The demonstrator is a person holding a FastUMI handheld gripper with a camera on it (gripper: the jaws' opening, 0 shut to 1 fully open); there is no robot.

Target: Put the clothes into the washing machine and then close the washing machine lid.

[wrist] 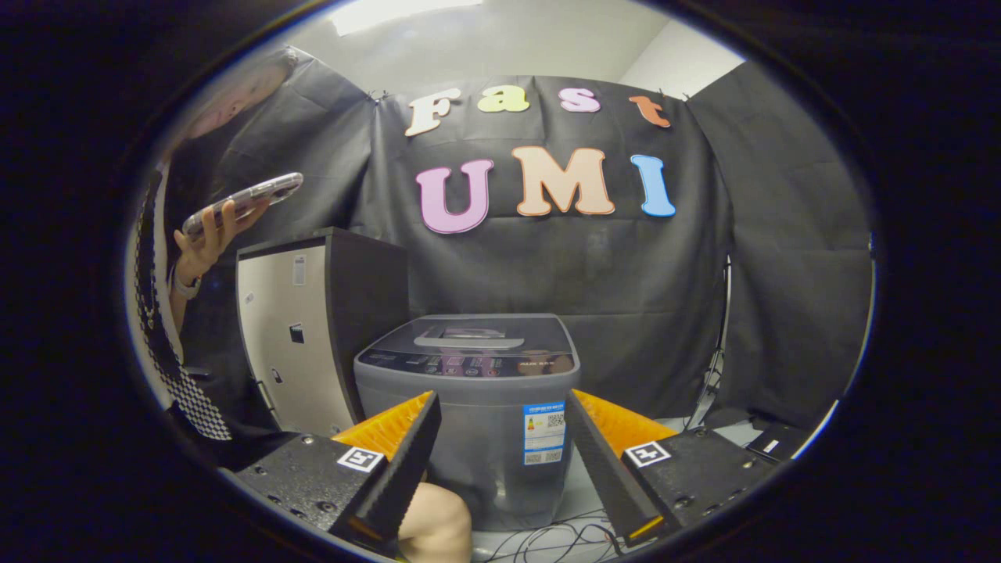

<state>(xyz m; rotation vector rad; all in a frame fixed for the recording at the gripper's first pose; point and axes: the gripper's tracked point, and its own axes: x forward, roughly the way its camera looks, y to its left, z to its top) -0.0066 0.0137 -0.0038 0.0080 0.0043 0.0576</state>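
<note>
A grey top-loading washing machine (477, 407) stands on the floor straight ahead of me, its dark lid (473, 335) lying flat and shut. My gripper (500, 414) is open, held well back from the machine, with nothing between its fingers. The fingers frame the machine's front wall and its label. I see no clothes around the machine.
A tall cabinet (301, 336) with a pale front stands just left of the machine. A person sits at the left holding up a phone (246, 199); a knee (434, 520) shows below my left finger. Cables (547, 539) lie on the floor by the machine's base.
</note>
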